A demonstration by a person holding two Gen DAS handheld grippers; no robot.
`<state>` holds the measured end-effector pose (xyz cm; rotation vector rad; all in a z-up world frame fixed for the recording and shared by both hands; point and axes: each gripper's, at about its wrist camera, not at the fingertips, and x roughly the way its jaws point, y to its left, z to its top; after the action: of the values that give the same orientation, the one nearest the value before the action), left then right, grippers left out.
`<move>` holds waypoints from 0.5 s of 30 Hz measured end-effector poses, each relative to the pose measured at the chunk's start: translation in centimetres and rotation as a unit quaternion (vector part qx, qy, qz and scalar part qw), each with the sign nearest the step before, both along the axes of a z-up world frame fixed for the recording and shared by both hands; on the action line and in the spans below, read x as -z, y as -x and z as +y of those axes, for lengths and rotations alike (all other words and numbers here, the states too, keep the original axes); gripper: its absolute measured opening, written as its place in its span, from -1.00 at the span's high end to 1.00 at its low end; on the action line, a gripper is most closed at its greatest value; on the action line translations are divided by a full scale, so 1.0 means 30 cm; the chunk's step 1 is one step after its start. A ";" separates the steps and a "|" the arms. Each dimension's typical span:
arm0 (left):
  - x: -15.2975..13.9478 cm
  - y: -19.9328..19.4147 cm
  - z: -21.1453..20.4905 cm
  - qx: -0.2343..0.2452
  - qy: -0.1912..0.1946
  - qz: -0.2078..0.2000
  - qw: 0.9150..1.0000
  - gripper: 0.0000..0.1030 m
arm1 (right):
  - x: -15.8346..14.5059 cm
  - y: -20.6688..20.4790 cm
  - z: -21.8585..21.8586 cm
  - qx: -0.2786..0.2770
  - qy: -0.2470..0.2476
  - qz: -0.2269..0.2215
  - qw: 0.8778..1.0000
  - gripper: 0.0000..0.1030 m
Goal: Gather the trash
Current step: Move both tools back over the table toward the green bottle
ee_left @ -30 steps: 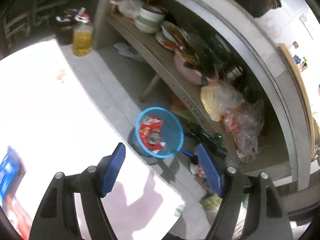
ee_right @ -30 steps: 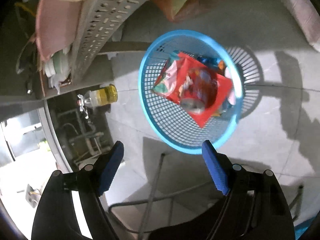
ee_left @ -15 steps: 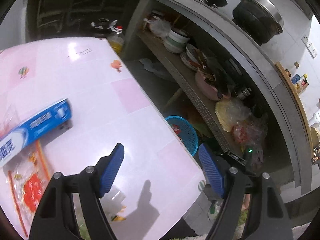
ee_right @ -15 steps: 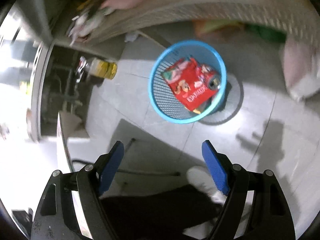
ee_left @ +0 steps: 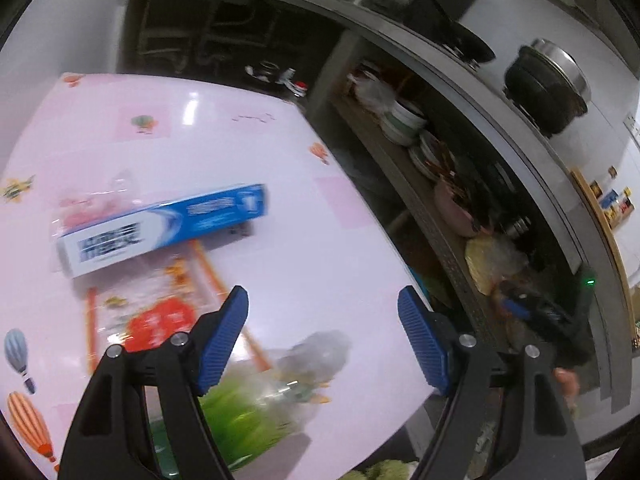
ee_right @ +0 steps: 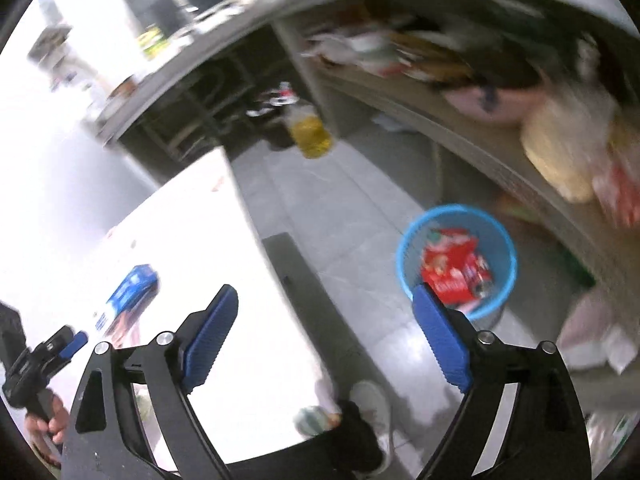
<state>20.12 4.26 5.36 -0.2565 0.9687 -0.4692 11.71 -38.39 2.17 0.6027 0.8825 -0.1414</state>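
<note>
Now we hold the left tool [ee_left: 322, 338] released and empty above the pink desk [ee_left: 304, 240], where a blue toothpaste box [ee_left: 160, 228] lies on a clear snack wrapper [ee_left: 160, 304]. Our right tool [ee_right: 324, 340], its jaws just widened with nothing between them, sits above the floor beside the desk; the blue mesh bin [ee_right: 404, 264] beyond holds red wrappers [ee_right: 454, 270].

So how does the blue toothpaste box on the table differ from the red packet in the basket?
The toothpaste box is a long blue-and-white carton; the red packet is a flat, crumpled wrapper. The box lies on the pink table, partly over an orange-edged clear wrapper; the packet is already in the blue basket on the floor. Neither gripper holds either one.
</note>
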 end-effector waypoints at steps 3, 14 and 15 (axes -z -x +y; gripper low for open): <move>0.004 0.018 0.087 -0.029 0.003 -0.004 1.000 -0.46 | -0.043 -0.034 0.064 -0.042 -0.006 -0.016 0.999 -0.67; 0.042 0.133 0.349 -0.127 -0.014 -0.004 0.992 -0.46 | -0.020 -0.087 0.339 -0.195 -0.073 0.004 0.978 -0.67; 0.050 0.143 0.362 -0.131 -0.017 -0.003 0.991 -0.46 | -0.007 -0.095 0.372 -0.210 -0.088 0.012 0.974 -0.67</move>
<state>15.83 15.11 3.87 -0.3461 0.9215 -0.2133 14.55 -27.22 2.38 0.5674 1.0350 0.3153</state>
